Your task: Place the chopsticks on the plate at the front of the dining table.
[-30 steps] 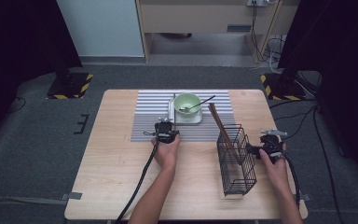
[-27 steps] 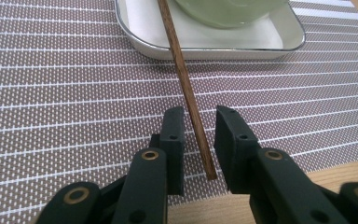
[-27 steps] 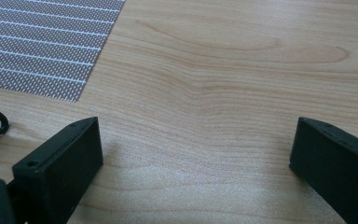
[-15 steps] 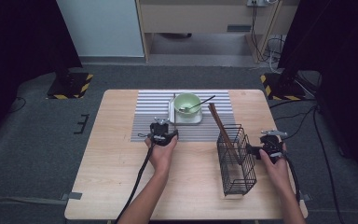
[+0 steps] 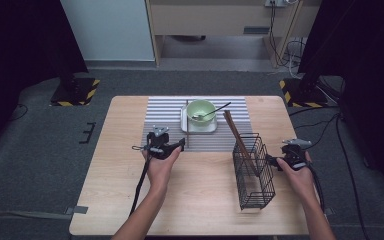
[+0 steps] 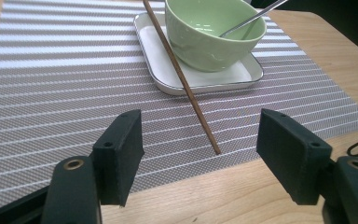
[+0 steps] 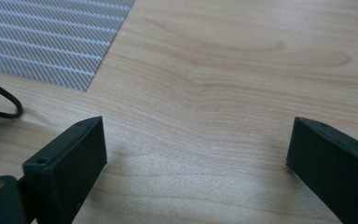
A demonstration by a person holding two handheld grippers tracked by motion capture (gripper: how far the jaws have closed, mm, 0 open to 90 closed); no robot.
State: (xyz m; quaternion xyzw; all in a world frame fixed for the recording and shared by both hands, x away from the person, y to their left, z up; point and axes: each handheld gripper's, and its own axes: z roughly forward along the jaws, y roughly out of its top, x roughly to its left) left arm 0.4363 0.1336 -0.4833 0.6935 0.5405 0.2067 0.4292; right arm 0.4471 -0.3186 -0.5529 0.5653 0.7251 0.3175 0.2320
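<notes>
A green bowl (image 5: 201,110) with a metal spoon (image 5: 214,112) in it stands on a small white tray (image 5: 200,128) on the striped mat (image 5: 165,112). One brown chopstick (image 6: 182,74) leans over the tray's left rim, its tip on the mat. My left gripper (image 6: 200,135) is open just short of that tip, with nothing between the jaws. It is also in the high view (image 5: 179,145). A black wire basket (image 5: 254,170) holds more brown chopsticks (image 5: 234,131). My right gripper (image 5: 275,161) is open beside the basket's right side, over bare wood (image 7: 196,149).
The wooden table (image 5: 130,200) ends in open floor on all sides. A loop of the basket's wire (image 7: 0,100) and a corner of the mat (image 7: 60,42) lie to the left in the right gripper view. Cables trail from both grippers toward the person.
My left gripper has drawn back a little to the left and toward the person, away from the tray. The right gripper and the basket have not moved.
</notes>
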